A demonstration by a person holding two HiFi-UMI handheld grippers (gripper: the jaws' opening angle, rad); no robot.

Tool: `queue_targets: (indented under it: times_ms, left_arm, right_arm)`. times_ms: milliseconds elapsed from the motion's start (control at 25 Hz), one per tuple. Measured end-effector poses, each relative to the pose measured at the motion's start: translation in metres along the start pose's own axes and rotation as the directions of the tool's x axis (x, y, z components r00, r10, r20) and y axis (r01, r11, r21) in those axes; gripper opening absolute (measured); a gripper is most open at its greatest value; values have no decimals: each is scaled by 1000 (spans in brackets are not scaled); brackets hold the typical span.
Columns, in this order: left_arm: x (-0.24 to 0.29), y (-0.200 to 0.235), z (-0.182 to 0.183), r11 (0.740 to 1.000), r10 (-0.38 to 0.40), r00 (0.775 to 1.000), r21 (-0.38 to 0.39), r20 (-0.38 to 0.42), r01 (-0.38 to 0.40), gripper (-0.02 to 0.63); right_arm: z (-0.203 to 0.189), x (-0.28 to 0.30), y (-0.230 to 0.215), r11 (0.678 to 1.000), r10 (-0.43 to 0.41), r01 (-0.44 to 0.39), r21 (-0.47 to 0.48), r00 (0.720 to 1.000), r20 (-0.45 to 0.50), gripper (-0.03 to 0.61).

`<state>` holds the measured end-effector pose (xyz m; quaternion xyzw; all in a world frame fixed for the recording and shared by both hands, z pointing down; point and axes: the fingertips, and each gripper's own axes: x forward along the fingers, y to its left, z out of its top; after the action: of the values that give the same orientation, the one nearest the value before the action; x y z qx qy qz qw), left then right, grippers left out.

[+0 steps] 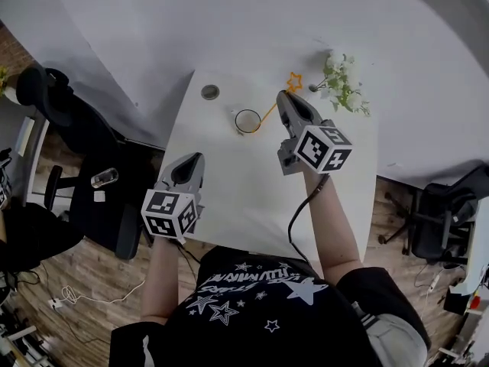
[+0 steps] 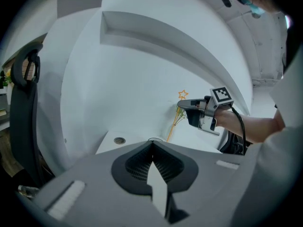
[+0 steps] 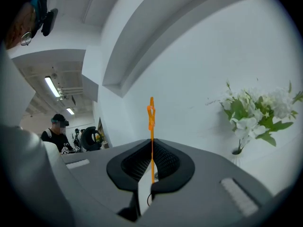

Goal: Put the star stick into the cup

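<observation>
Now my right gripper clamps the thin orange star-topped stick, its tail slanting down toward the small round dark-rimmed cup, so I should steepen it, lower it, then release.

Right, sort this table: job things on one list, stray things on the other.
Job: star stick, pinched in the right tongs; cup.
Lying about: vase of white flowers; round grey disc; left tongs, shut and empty.
</observation>
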<state>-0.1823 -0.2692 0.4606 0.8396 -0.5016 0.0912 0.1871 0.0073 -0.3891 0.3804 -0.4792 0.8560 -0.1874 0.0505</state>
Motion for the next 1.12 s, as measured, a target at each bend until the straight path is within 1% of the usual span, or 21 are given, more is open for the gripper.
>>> queue_targets:
  times_ms: [200,640,760,880,1120]
  left_arm:
    - [14,14,-3,1000,-3,1000,-12,-16,3,5]
    - [37,35,-15,999,-5,998,-45,-62,2,5]
    - [41,38,-20,999,-4,997,-50,-75,1,5]
    - [43,38,-25,998,-7,996,-57,-91,1,5]
    - [44,38,-28,998,-13,995,-60,-101,7,5]
  right_arm:
    - [0,24,-11,1000,-20,20,-6,1000,4,21]
    - [-58,61,-30,999,-34,32,-23,993,-114,21]
    - [-68,63,-35,999,-40,40,-3,991,-129,21]
    - [-77,66,-35,999,-27,30,18,987,-156,21]
    - [-91,72,-39,999,-28,34,28,979,-202,23]
